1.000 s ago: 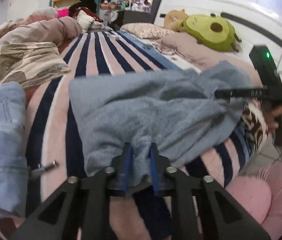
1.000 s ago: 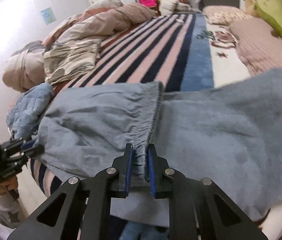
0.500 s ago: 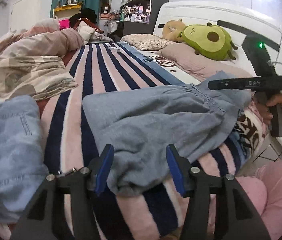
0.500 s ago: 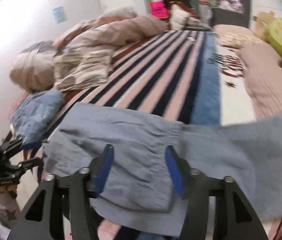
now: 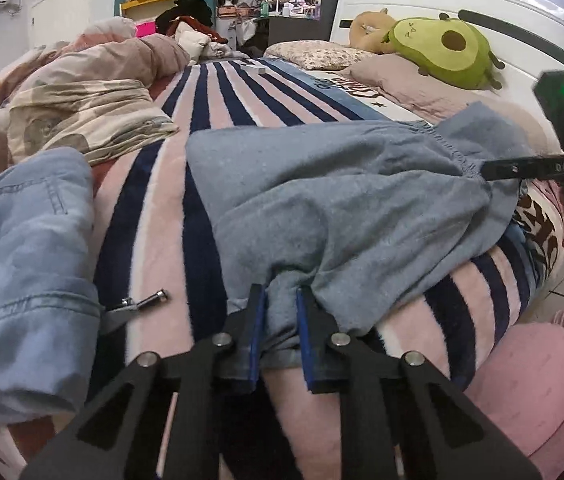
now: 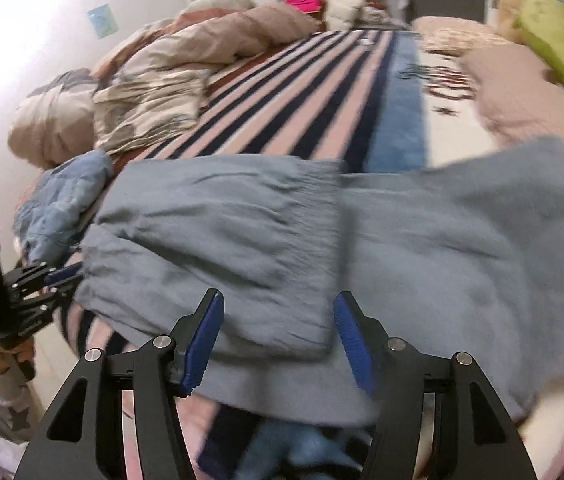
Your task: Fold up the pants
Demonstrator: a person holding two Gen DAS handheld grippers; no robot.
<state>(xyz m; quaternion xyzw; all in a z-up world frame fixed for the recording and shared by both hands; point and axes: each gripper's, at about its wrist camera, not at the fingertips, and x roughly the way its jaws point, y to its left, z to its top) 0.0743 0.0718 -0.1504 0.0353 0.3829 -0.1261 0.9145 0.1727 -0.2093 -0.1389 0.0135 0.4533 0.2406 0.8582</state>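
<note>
Grey-blue pants [image 5: 342, 200] lie folded across the near edge of the striped bed; they also show in the right wrist view [image 6: 282, 232]. My left gripper [image 5: 280, 320] is shut on a bunched fold at the pants' near edge. My right gripper [image 6: 278, 332] is open just above the pants' folded waistband edge, holding nothing. The right gripper also shows at the right of the left wrist view [image 5: 522, 168], over the elastic waistband. The left gripper shows at the left of the right wrist view [image 6: 54, 276], at the pants' corner.
Blue denim jeans [image 5: 22, 248] lie to the left of the pants. A rumpled duvet [image 5: 90, 92] fills the far left of the bed. An avocado plush [image 5: 442, 48] and pillows sit at the headboard. A pink cushion [image 5: 530, 380] is below the bed edge.
Half a second ago both grippers were open. The left gripper has now shut on the pants' near fold. The right gripper stays open and has shifted over the waistband.
</note>
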